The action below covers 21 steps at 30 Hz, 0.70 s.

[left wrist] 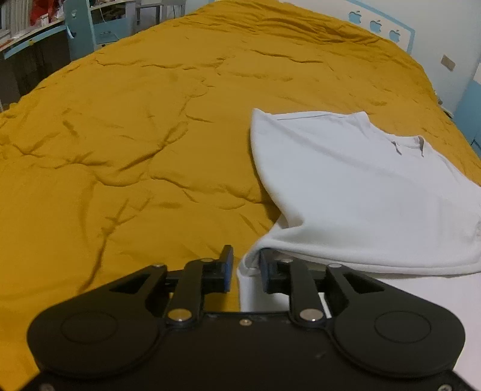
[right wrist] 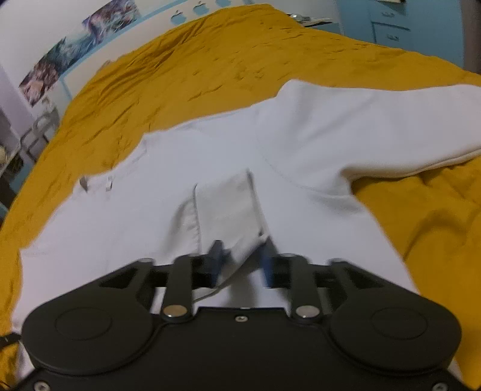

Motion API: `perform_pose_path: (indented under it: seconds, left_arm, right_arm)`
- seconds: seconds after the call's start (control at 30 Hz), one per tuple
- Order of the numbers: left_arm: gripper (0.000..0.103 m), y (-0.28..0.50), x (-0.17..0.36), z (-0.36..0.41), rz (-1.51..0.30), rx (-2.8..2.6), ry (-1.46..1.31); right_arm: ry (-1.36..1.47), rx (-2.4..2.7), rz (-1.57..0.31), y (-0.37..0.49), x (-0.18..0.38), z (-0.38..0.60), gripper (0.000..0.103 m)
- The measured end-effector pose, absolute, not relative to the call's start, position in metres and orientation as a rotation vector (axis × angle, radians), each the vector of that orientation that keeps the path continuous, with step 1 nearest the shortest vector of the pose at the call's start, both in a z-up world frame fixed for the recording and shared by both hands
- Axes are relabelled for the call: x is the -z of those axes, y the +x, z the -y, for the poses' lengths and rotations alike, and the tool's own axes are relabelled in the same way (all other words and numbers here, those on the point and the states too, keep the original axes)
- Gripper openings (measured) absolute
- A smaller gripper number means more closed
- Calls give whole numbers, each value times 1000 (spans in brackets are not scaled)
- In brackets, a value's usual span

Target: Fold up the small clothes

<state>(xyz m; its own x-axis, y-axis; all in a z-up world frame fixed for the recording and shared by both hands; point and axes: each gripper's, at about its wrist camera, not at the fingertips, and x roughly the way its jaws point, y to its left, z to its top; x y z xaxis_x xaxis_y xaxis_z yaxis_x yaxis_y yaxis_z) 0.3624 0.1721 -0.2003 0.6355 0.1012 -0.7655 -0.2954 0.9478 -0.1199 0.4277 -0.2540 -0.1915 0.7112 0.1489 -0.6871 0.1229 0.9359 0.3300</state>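
My left claw (left wrist: pixel 243 267) hangs with its jaws a little apart at the near left edge of the white shirt (left wrist: pixel 354 180); the cloth's edge sits in the gap, but I cannot tell whether my blue pads (left wrist: pixel 228 264) press on it. My right claw (right wrist: pixel 242 261) is parted too, with a folded strip of the same shirt (right wrist: pixel 228 204) lying between the blurred pads; no pinch shows, so I read it as released. The shirt lies spread on the mustard bedcover (left wrist: pixel 135 135), its collar (left wrist: pixel 412 144) toward the far side, one sleeve (right wrist: pixel 390 126) folded over toward the right. To my left, the cover runs wide and bare but wrinkled, leaving plenty of room. Beyond the bed's far left edge stand a shelf (left wrist: pixel 33 33) and blue furniture (left wrist: pixel 81 27); on the right are a white wall with blue apple shapes (left wrist: pixel 375 25) and blue drawers (right wrist: pixel 390 30).
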Motion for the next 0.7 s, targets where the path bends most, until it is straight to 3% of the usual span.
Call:
perform_pose_path:
  seconds: [0.07, 0.1, 0.37, 0.47, 0.57, 0.67, 0.7]
  left_arm:
    - [24, 357, 195, -171, -863, -239, -252]
    - [19, 355, 192, -171, -862, -259, -247]
    - [19, 356, 166, -165, -760, -271, -273]
    - [29, 375, 169, -160, -746, -191, -342]
    - [29, 394, 178, -160, -748, -195, -368]
    - [47, 420, 181, -174, -696, -224, -392]
    - [48, 432, 183, -183, -691, -225, -426]
  right_arm:
    - [379, 12, -764, 425, 180, 261, 55]
    - [380, 14, -748, 423, 174, 264, 55]
    - [363, 27, -710, 410, 149, 291, 56]
    - [362, 34, -705, 404, 149, 295, 57]
    - [352, 48, -716, 400, 150, 300, 57]
    - [336, 46, -726, 401, 151, 301, 57]
    - [326, 49, -726, 401, 151, 302, 57]
